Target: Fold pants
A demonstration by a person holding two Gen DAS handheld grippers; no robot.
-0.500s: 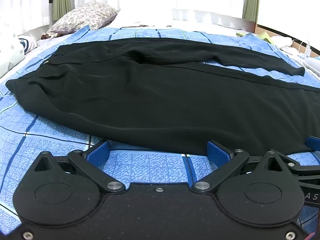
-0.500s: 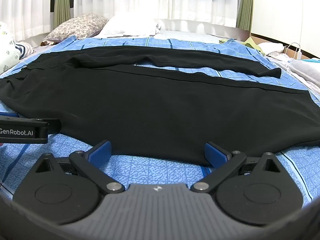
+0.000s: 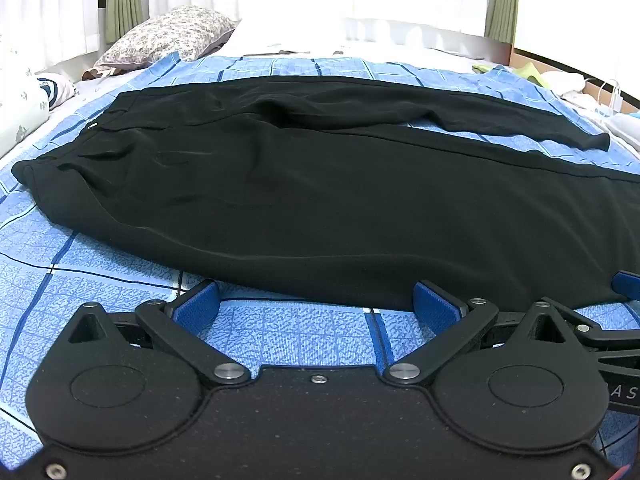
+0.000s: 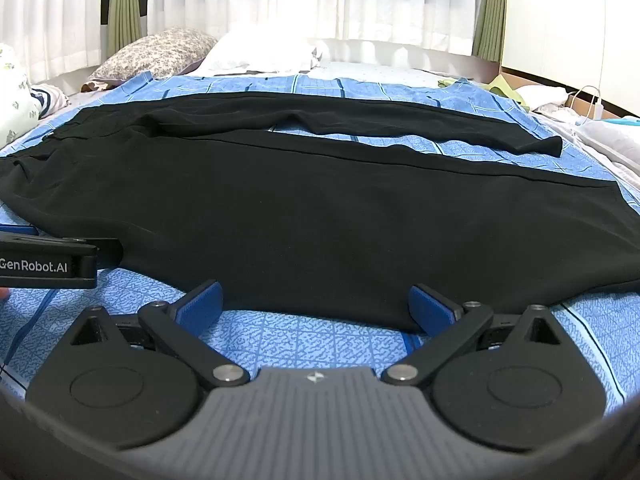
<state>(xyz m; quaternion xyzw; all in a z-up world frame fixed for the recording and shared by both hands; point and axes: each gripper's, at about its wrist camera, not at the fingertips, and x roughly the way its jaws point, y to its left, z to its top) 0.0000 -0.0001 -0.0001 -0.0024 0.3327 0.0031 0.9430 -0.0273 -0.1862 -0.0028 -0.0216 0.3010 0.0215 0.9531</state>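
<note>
The black pants [image 3: 320, 200] lie spread flat across the blue checked bedspread [image 3: 120, 288], waistband toward 9 o'clock and legs toward 3, ready for a lengthwise fold. The left gripper [image 3: 316, 300] and right gripper [image 4: 316, 300] hover at the near hem, fingers spread wide and empty. Little has changed since half a second earlier.

A bed covered by a blue checked cotton sheet [image 3: 120, 280] carries long black fabric pants [image 3: 320, 200] spread flat, legs apart. Beyond the pants at the bed's head lie a floral-patterned pillow [image 3: 168, 36] and, beside it, a white pillow [image 4: 260, 54].
</note>
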